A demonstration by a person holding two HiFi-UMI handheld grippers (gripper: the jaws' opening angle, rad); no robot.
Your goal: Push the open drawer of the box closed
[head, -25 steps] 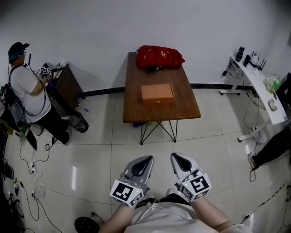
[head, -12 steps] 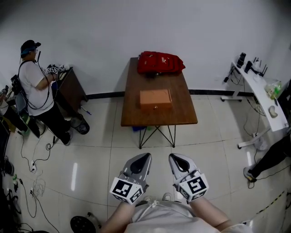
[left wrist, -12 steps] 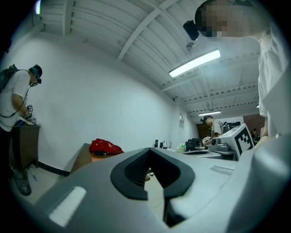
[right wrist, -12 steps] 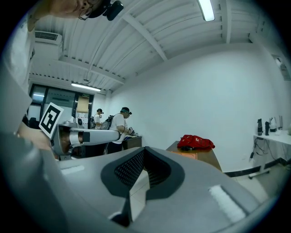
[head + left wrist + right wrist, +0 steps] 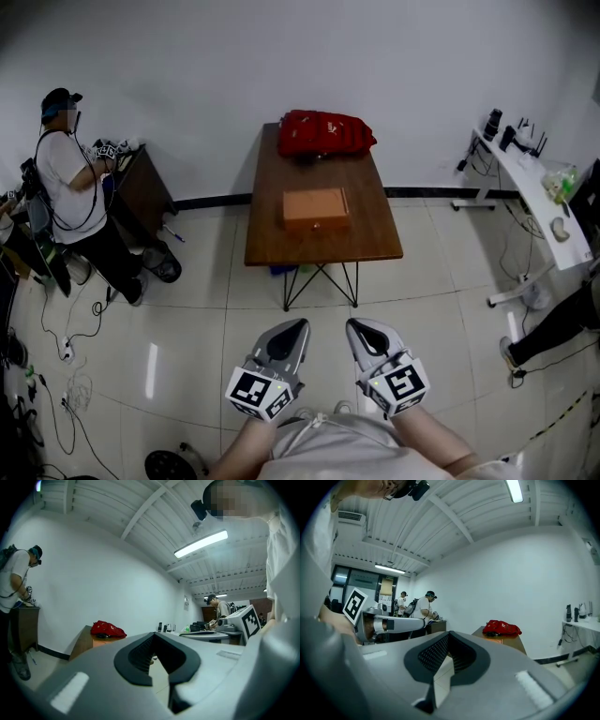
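An orange-brown box [image 5: 315,208] with a small knob on its near face sits mid-table on a brown wooden table [image 5: 323,246]. From here I cannot tell how far its drawer stands out. Behind it lies a red bag [image 5: 324,132]. Both grippers are low, close to my body, well short of the table. The left gripper [image 5: 281,342] and right gripper [image 5: 367,339] look shut and hold nothing. The left gripper view shows the left gripper [image 5: 157,641] with the bag [image 5: 108,629] far off. In the right gripper view, the bag [image 5: 501,627] lies beyond the right gripper [image 5: 449,641].
Tiled floor [image 5: 319,300] lies between me and the table. A person [image 5: 66,187] stands at a dark cabinet [image 5: 141,183] on the left, with cables [image 5: 56,375] on the floor nearby. A white desk [image 5: 530,178] with gear runs along the right.
The table and box have drifted slightly left and nearer in the head view as the camera moved. Both grippers keep their place in front of my body.
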